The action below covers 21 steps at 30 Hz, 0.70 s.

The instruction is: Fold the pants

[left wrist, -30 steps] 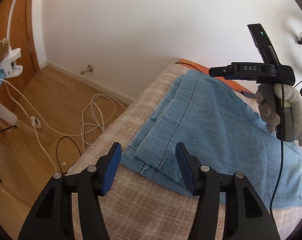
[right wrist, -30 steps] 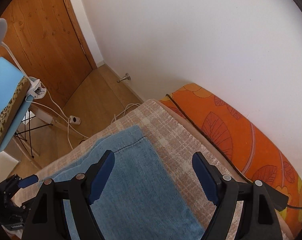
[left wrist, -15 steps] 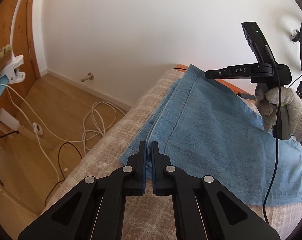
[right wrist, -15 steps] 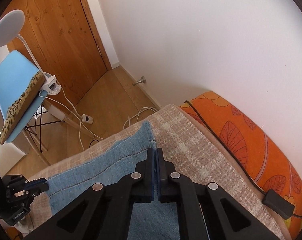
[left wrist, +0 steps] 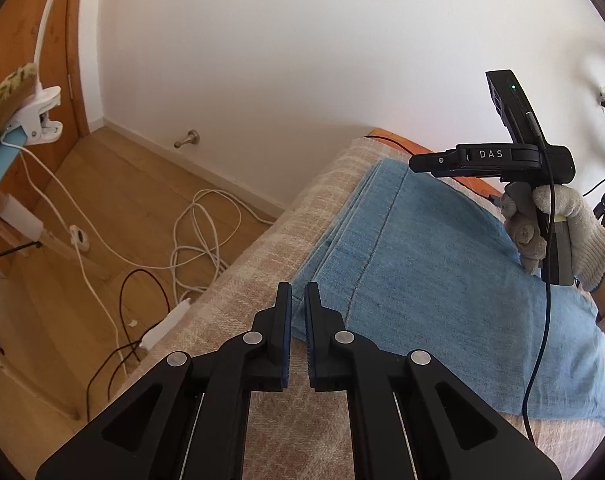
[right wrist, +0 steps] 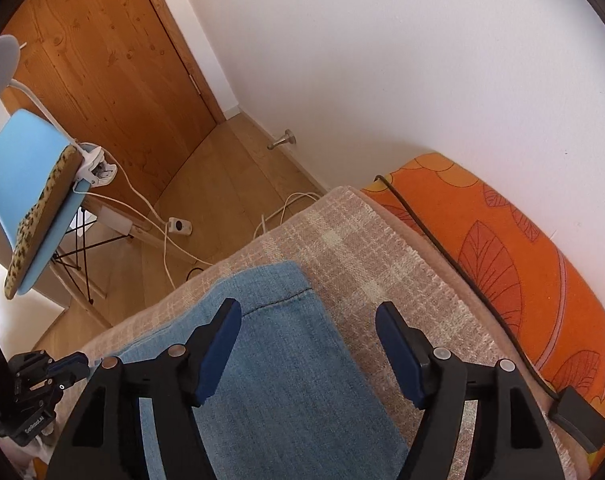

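Light blue denim pants (left wrist: 434, 280) lie folded flat on a beige checked blanket (left wrist: 262, 248) on the bed. My left gripper (left wrist: 298, 312) sits at the pants' near left corner, its jaws nearly together with a narrow gap; the corner edge lies right at the tips and whether cloth is held is unclear. My right gripper (right wrist: 308, 344) is open and empty, hovering over the far hem corner of the pants (right wrist: 278, 360). In the left wrist view the right gripper's body (left wrist: 518, 160) shows in a gloved hand.
An orange leaf-pattern mattress (right wrist: 522, 248) with a black cable (right wrist: 442, 248) and adapter lies along the wall. White and black cables (left wrist: 182, 248) lie on the wooden floor beside the bed. A blue chair (right wrist: 30, 208) and wooden door (right wrist: 114, 72) stand to the left.
Both grippers shut on the pants' hem corners and lifted them. Now the right gripper has opened and the cloth lies flat again; the left jaws have parted slightly.
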### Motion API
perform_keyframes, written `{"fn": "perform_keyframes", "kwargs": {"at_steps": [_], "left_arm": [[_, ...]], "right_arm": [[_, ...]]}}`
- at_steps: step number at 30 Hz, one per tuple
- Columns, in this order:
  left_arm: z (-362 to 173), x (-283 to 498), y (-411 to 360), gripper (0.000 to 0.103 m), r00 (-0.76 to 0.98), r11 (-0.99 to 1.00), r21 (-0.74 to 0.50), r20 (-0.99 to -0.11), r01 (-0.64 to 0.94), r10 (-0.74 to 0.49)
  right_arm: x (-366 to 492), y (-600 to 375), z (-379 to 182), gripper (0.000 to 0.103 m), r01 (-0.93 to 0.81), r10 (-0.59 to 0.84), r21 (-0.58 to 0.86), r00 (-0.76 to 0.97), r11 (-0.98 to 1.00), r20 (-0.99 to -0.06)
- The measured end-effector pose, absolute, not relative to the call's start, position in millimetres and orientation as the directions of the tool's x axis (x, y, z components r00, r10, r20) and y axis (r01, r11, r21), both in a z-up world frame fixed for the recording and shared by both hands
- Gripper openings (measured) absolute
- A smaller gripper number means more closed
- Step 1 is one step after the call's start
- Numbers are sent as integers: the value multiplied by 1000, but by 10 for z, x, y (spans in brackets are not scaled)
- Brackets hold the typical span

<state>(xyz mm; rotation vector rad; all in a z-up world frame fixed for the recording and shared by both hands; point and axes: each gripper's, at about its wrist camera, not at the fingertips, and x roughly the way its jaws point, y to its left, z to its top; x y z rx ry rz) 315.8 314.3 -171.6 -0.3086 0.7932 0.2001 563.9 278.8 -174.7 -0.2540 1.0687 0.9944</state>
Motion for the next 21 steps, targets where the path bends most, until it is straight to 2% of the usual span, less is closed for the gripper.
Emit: {"fn": "perform_keyframes", "kwargs": {"at_steps": [2, 3, 6, 9, 11, 12, 14, 15, 16, 18, 20, 21], "left_arm": [[-1713, 3165, 3111, 5, 684, 943, -182, -727, -279, 63], [-1706, 3162, 3095, 5, 686, 945, -175, -724, -276, 67], [-1677, 3154, 3050, 5, 695, 951, -157, -715, -267, 77], [-1664, 3162, 3030, 5, 698, 954, -154, -712, -257, 73], [-1690, 3178, 3040, 5, 692, 954, -155, -719, -257, 70], [-1706, 3190, 3057, 5, 687, 952, -159, -724, -263, 68], [-1736, 3199, 3108, 5, 680, 948, -162, -730, -274, 72], [-1752, 3207, 3130, 10, 676, 948, -166, -734, -273, 66], [-1772, 3223, 3145, 14, 667, 949, -174, -744, -262, 48], [-1787, 3226, 3177, 42, 659, 946, -175, -750, -272, 50], [-1790, 3228, 3171, 50, 659, 949, -190, -752, -250, 23], [-1796, 3235, 3163, 50, 655, 952, -185, -755, -244, 21]], "right_arm": [[5560, 2848, -1809, 55, -798, 545, 284, 65, 531, -836], [5493, 2882, -1832, 36, -813, 537, 283, 44, 509, -842], [5167, 2914, -1790, 15, -876, 509, 164, 104, 454, -855], [4828, 2793, -1619, 16, -919, 566, 96, 151, 382, -810], [4619, 2702, -1549, 31, -940, 595, 80, 142, 331, -791], [4544, 2674, -1548, 43, -949, 603, 108, 97, 296, -792], [4430, 2646, -1579, 43, -960, 613, 172, 0, 222, -790], [4383, 2651, -1610, 38, -965, 596, 158, -3, 208, -803], [4331, 2671, -1646, 39, -970, 570, 111, 32, 215, -821], [4320, 2686, -1685, 38, -973, 548, 72, 61, 218, -834], [4352, 2685, -1678, 41, -969, 543, 35, 106, 243, -833], [4372, 2685, -1670, 41, -968, 544, 21, 123, 250, -830]]}}
